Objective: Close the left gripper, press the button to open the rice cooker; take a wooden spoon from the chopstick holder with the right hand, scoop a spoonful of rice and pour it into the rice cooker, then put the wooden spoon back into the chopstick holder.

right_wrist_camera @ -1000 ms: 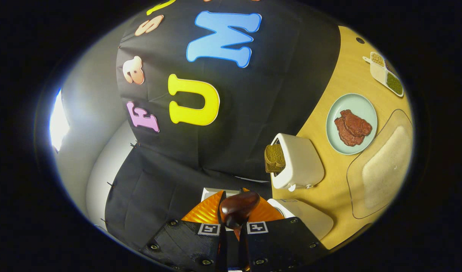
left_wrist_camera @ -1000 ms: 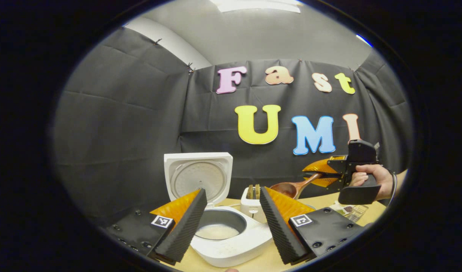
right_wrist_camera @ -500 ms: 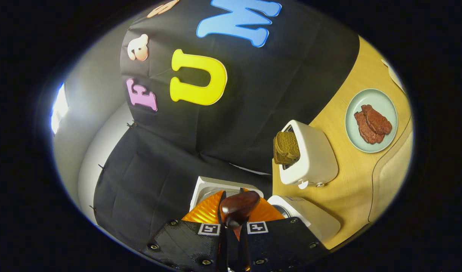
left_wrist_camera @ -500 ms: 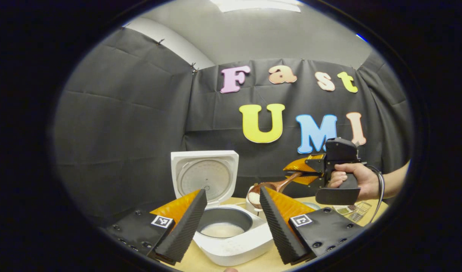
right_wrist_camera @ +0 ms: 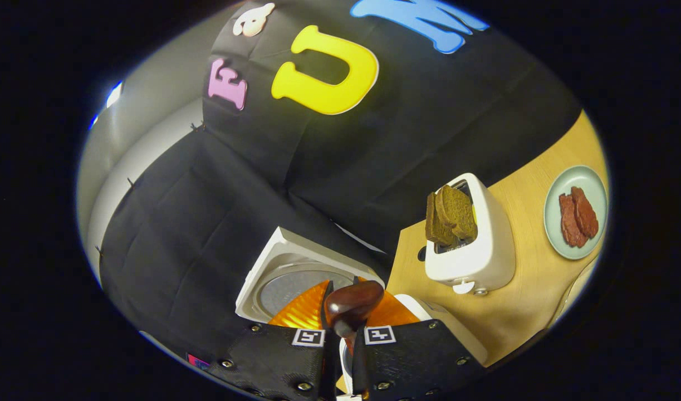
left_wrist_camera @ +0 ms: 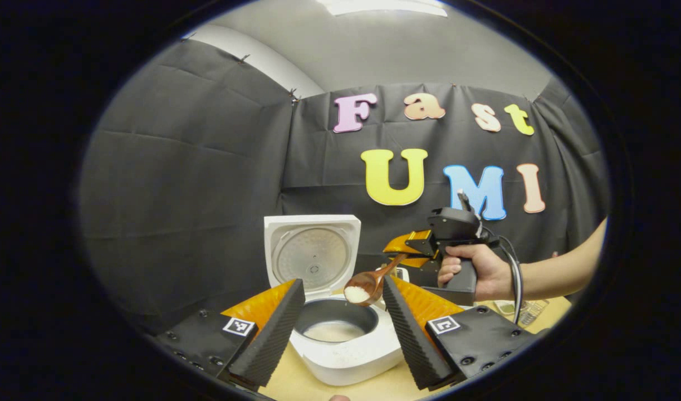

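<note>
Rice cooker [left_wrist_camera: 340,340] sits at the near edge of the bench [left_wrist_camera: 295,384] w/ lid [left_wrist_camera: 312,253] standing straight up at the back, so the pot mouth is wide open from above and from the front; some rice already lies in the pot bottom; left tool [left_wrist_camera: 340,328] hangs released, fingers spread wide to either side of the pot w/ a big gap between them, not touching anything; right tool [left_wrist_camera: 407,257], held in a hand [left_wrist_camera: 479,273], is clenched on the handle of the wooden spoon [left_wrist_camera: 368,283]; spoon bowl carries a small heap of rice [left_wrist_camera: 356,293] and hovers over the pot's back-right rim, just above it; in the right gripper view the right tool's [right_wrist_camera: 340,340] fingers pinch the spoon [right_wrist_camera: 351,303] nearly together, toaster [right_wrist_camera: 474,245] w/ bread slices [right_wrist_camera: 451,214] stands just beside the cooker, plate [right_wrist_camera: 557,223] w/ dark slices further out near the bench edge; no readable brand or label, only small square markers on the tools; vs 1 s ago the spoon came in from the right, past the toaster, to over the pot, and the rice in it is now facing this way.
</note>
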Motion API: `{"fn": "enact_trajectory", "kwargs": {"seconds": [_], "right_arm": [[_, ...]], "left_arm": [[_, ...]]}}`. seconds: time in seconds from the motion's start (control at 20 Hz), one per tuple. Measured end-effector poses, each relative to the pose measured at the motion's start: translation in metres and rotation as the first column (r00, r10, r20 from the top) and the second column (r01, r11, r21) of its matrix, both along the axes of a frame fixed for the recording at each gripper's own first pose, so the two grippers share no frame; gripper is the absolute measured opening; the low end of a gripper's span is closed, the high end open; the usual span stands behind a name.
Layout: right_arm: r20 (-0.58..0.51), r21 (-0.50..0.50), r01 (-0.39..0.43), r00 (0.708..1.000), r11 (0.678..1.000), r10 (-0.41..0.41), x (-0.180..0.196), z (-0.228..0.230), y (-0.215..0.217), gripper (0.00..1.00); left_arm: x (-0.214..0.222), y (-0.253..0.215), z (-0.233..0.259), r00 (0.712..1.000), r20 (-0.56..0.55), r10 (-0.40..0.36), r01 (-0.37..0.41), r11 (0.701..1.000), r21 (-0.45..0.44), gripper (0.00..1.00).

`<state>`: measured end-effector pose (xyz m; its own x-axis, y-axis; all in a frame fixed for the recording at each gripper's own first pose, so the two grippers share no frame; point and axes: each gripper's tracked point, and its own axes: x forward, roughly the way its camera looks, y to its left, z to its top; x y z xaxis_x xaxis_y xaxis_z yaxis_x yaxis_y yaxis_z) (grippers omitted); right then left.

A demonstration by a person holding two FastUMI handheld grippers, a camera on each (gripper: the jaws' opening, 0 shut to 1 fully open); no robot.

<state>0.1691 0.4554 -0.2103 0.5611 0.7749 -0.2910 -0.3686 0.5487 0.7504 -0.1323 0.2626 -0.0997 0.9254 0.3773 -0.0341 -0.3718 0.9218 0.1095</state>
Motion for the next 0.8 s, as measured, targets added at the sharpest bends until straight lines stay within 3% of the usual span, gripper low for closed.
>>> {"fn": "enact_trajectory", "kwargs": {"seconds": [0.2,0.35,0.45,0.6,0.7,0.8], "right_arm": [[0.144,-0.137,-0.042,0.988,0.99,0.062,0.003,0.002,0.026,0.11],[0.279,-0.269,-0.086,0.946,0.959,0.163,-0.005,0.007,0.042,0.11],[0.399,-0.367,-0.107,0.879,0.924,0.26,-0.01,0.019,0.052,0.11],[0.541,-0.468,-0.146,0.733,0.872,0.413,-0.027,0.034,0.064,0.12],[0.601,-0.506,-0.152,0.644,0.849,0.474,-0.035,0.043,0.067,0.12],[0.641,-0.518,-0.159,0.578,0.84,0.505,-0.041,0.042,0.068,0.11]], "left_arm": [[-0.012,0.009,-0.003,1.0,-0.01,0.028,-0.028,1.0,0.0,0.96],[-0.016,0.015,-0.003,0.999,-0.013,0.047,-0.047,0.999,0.0,0.97],[-0.018,0.018,-0.003,0.998,-0.016,0.061,-0.06,0.998,0.009,0.98],[-0.025,0.021,-0.006,0.997,-0.014,0.076,-0.076,0.997,0.005,0.97],[-0.027,0.022,-0.007,0.996,-0.018,0.086,-0.086,0.996,0.004,0.97],[-0.027,0.02,-0.006,0.996,-0.015,0.087,-0.087,0.996,0.004,0.97]]}}
